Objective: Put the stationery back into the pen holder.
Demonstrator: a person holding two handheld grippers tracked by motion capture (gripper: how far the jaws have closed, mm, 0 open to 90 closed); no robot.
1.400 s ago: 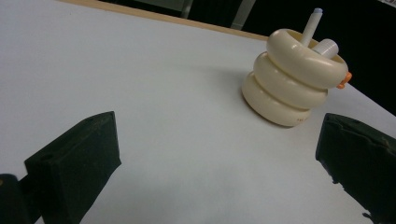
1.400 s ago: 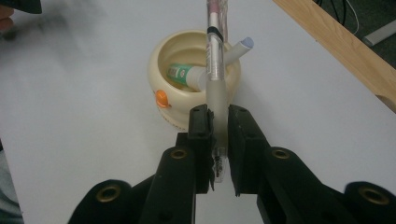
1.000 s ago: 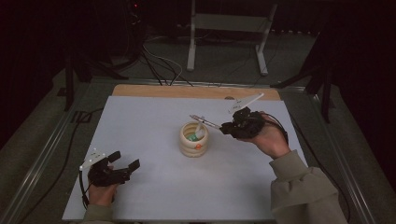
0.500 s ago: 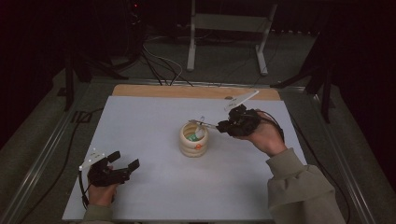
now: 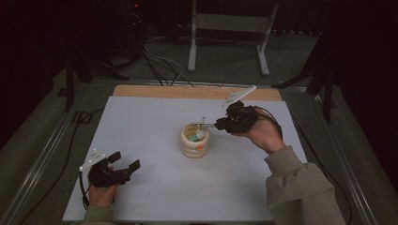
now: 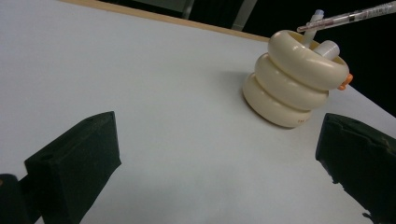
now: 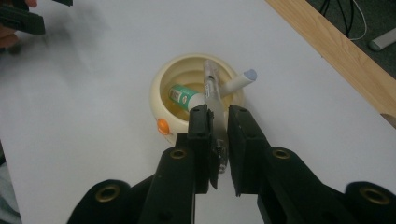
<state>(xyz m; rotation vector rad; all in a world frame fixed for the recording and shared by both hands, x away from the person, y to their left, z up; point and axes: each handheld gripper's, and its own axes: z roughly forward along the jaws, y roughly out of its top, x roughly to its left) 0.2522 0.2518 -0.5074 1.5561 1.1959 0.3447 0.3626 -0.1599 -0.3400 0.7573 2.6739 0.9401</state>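
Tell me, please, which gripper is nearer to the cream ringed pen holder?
Right. The right gripper hovers at the cream ringed pen holder rim, clamping a clear pen; the left gripper rests far off, open.

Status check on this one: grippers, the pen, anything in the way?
Right gripper shut on pen, tip over holder. Left gripper open, resting on table, clear of it. Holder already has a marker and a tube; room tight.

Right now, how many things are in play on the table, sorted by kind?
Holder: 1
Clear pen in the right hand-held gripper: 1
White marker in the holder: 1
Green-labelled tube in the holder: 1
Total: 4
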